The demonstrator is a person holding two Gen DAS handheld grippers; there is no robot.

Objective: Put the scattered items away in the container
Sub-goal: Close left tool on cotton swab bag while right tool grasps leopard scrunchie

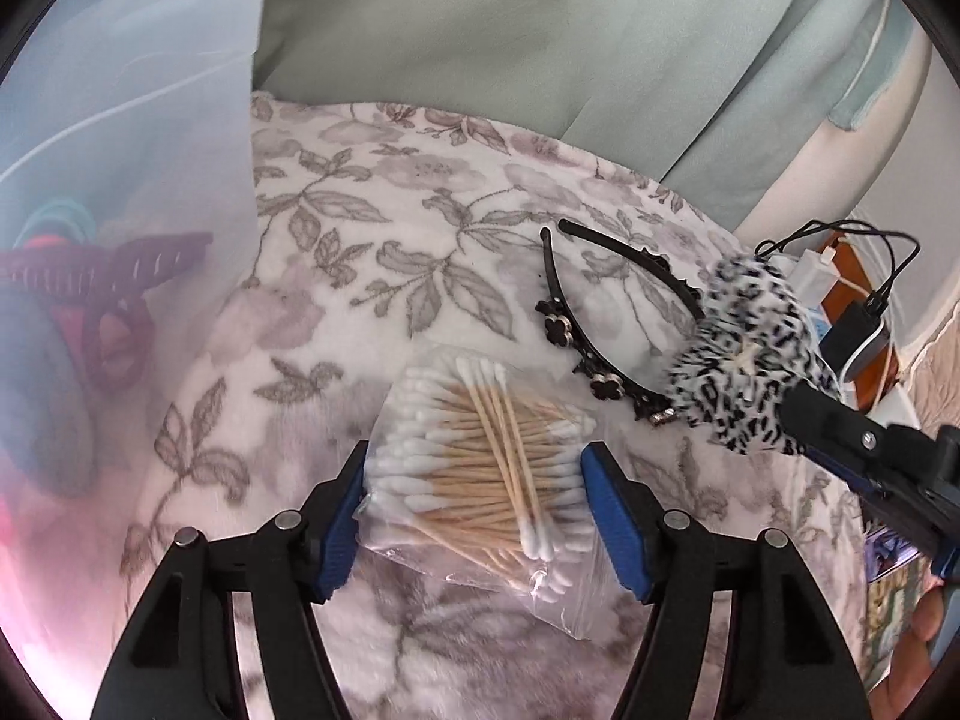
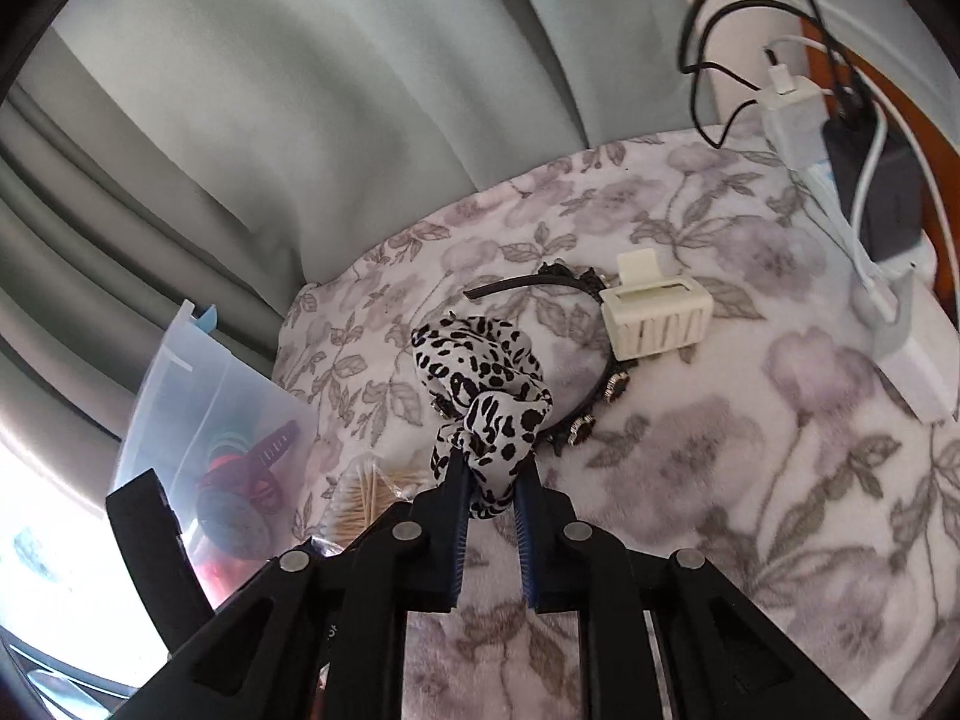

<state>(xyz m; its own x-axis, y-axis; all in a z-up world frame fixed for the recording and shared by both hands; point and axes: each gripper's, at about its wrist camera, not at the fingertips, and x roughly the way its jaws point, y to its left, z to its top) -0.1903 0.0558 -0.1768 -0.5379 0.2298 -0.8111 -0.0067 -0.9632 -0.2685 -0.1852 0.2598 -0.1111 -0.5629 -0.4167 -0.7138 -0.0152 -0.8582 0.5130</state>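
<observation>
Many cotton swabs (image 1: 480, 468) crosswise between pads (image 1: 612, 522)

The floral blanket (image 1: 372, 228) is looking soft and fleecy — matt cloth. The cotton swabs (image 1: 480, 468) are showing pale wooden stems inside a glossy clear plastic bag. The scrunchie (image 2: 480, 384) is looking silky, the container (image 2: 180, 384) frosted translucent plastic — the headband (image 1: 600, 324) shiny black.

Container (image 1: 120, 120) contents blurred behind frosted wall; headband (image 1: 600, 324) partly hidden by scrunchie (image 1: 744, 360).

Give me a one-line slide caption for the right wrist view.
Right gripper clamps leopard-print scrunchie over floral blanket, headband and cream claw clip beyond.
</observation>
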